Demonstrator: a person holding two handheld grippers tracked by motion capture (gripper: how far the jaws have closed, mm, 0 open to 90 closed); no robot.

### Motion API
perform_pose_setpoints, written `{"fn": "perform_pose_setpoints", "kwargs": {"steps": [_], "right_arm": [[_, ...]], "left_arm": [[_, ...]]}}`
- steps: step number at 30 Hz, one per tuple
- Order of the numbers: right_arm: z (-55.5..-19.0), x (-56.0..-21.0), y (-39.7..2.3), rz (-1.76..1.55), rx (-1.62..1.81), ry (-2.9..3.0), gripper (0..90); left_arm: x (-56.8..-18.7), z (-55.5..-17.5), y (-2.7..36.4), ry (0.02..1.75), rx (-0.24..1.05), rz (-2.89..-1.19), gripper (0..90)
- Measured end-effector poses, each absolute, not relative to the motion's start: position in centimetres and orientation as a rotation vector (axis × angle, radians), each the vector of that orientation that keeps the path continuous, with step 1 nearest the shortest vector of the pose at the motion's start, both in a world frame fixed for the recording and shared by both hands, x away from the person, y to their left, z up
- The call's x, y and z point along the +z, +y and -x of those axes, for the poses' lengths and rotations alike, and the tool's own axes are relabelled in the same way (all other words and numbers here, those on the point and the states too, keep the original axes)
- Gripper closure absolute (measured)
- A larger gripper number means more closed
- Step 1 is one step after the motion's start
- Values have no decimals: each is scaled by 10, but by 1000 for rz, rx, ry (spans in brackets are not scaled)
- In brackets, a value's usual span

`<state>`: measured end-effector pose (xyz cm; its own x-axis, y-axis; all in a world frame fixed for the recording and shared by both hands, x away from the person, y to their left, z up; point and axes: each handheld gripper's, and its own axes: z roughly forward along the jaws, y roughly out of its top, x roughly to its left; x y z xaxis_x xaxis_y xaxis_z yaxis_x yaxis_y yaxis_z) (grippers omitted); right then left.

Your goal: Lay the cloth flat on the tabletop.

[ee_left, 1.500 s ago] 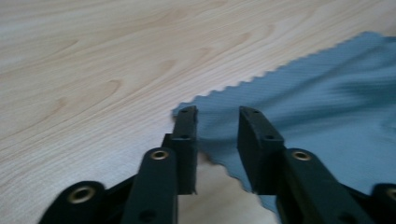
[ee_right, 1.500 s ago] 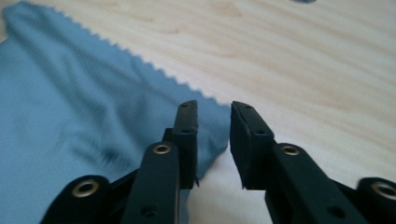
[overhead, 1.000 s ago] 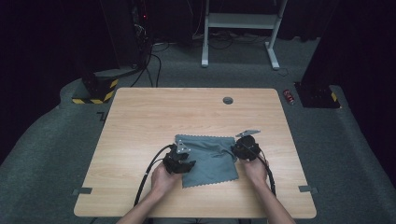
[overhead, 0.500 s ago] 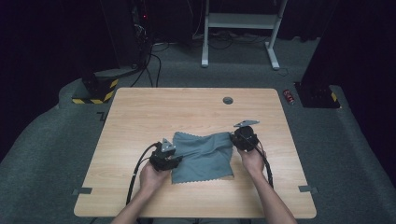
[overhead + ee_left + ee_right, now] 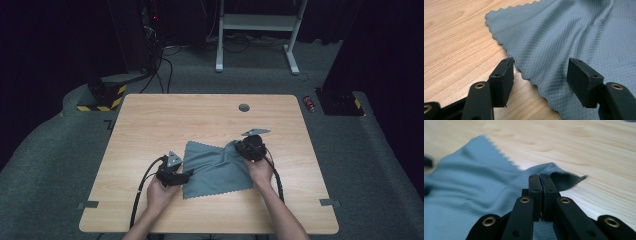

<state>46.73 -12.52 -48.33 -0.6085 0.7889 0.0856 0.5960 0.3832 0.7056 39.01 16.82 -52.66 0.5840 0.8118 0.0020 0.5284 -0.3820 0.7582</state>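
Observation:
A grey-blue cloth (image 5: 216,167) with a zigzag edge lies spread on the wooden table (image 5: 210,120), near its front. My left gripper (image 5: 181,176) sits at the cloth's left edge. It is open, and its jaws straddle the scalloped edge of the cloth (image 5: 564,42) without holding it. My right gripper (image 5: 245,147) is at the cloth's far right corner. It is shut on that corner, and the cloth (image 5: 474,177) bunches up just past its fingertips (image 5: 545,180).
A dark round grommet (image 5: 244,107) sits in the table near its far edge. A white desk frame (image 5: 257,22) and cables stand on the floor behind. A red can (image 5: 310,103) lies on the floor at the right.
My left gripper moved left and toward me, off the cloth to its left edge. My right gripper pulled the far right corner up and away. The cloth now lies more spread out.

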Motion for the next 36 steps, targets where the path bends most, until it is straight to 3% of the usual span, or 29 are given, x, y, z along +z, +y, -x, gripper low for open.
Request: {"fn": "perform_pose_setpoints", "kwargs": {"steps": [6, 15, 19, 27, 29, 31, 36], "right_arm": [[-460, -505, -107, -1151, 912, 2493, 750], [-460, -484, -151, -1304, 1055, 2316, 720], [-457, -473, -139, -1138, 880, 2248, 699], [-485, -479, -109, -1159, 814, 2336, 708], [-487, -486, -107, -1155, 759, 2369, 755], [-484, -491, -108, -1137, 748, 2410, 861], [-464, -501, -113, -1038, 675, 2504, 882]], "left_arm": [[-527, -390, 168, 1065, 491, -2075, 380], [-527, -390, 168, 1067, 494, -2074, 375], [-527, -390, 168, 1073, 495, -2071, 367], [-527, -390, 168, 1074, 500, -2073, 361], [-527, -390, 168, 1074, 501, -2074, 360], [-527, -390, 168, 1075, 501, -2074, 359], [-527, -390, 168, 1076, 502, -2073, 359]]}}
